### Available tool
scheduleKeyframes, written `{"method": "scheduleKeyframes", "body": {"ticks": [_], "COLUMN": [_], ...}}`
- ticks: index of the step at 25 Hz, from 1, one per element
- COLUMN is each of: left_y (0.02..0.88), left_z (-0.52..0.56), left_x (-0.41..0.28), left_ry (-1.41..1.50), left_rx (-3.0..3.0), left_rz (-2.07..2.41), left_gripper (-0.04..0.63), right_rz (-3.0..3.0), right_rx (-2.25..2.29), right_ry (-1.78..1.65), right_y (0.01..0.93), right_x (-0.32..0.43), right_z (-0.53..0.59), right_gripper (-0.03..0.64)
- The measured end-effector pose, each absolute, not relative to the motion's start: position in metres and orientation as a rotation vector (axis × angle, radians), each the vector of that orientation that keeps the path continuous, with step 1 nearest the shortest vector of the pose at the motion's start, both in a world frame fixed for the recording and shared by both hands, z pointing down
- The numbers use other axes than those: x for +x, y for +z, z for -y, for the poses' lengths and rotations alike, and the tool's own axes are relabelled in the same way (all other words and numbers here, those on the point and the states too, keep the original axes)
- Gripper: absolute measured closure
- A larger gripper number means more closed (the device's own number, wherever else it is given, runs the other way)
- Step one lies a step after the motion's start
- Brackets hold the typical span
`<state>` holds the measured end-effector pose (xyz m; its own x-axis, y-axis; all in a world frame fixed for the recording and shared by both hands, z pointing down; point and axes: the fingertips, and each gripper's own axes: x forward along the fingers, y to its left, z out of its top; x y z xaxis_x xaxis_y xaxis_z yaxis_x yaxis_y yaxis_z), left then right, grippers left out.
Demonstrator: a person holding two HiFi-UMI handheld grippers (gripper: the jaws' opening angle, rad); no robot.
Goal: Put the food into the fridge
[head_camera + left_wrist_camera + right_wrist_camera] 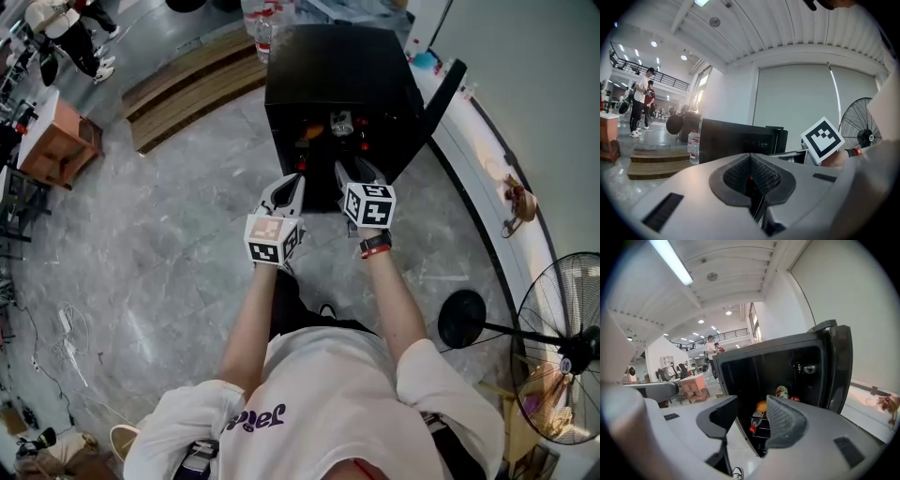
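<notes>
Floor fan [564, 352], wooden platform [192, 84]

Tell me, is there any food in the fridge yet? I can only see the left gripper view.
Observer: Yes. The right gripper view looks into the fridge. An orange thing and a can are inside.
Operator: Is the right tool holding something?
Observer: No. The right tool is open, and nothing is between its jaws.
</notes>
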<state>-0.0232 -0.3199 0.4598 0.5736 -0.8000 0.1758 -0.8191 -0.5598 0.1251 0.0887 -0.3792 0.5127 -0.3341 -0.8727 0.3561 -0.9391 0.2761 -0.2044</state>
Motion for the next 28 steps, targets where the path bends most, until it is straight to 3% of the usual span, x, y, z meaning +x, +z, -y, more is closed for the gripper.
{"method": "scheduleKeyframes", "body": {"ticks": [28], "left_y": [0.433], "left_z": [0.257], "left_x": [-0.012], "left_ry": [0.155], "left_rx": [2.636], "left_rz": [1.460], "left_gripper": [0.578], "right_rz": [2.472], "right_rx": [1.684], "right_ry": [0.508], "right_y": [0.447], "right_x": [0.123], "right_z": [0.278], "right_gripper": [0.485]}}
